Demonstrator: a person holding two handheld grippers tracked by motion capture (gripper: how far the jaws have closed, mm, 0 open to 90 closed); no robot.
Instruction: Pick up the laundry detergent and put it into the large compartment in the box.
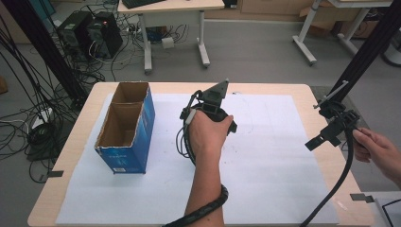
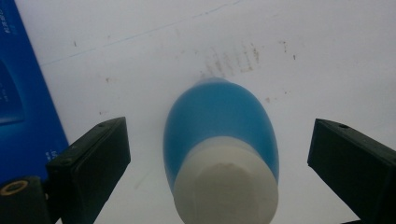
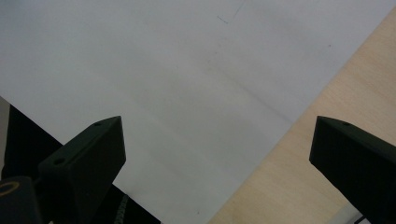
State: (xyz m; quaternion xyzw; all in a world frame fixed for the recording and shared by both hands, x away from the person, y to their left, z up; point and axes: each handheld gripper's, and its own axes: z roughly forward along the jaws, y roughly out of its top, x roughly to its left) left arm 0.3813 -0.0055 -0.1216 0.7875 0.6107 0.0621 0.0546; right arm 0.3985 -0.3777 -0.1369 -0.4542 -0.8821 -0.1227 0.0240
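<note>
A blue bottle (image 2: 219, 121) with a white cap (image 2: 226, 186) lies on the white paper sheet (image 2: 289, 42), cap end toward the camera. My left gripper (image 2: 219, 154) is open, with one black jaw on each side of the bottle and a gap to each. In the high view a hand holds the left gripper (image 1: 211, 109) over the middle of the sheet (image 1: 265, 156), hiding the bottle. My right gripper (image 1: 331, 130) hovers open at the table's right edge, above the sheet's border and bare wood (image 3: 327, 107), with nothing between its jaws (image 3: 217, 158).
An open-topped blue carton (image 1: 125, 127) with a cardboard divider stands on the left of the sheet, close to the left gripper; its blue wall (image 2: 23, 93) shows beside the left jaw. Beyond the wooden table (image 1: 85, 127) are desks, computer towers (image 1: 94, 33) and floor cables.
</note>
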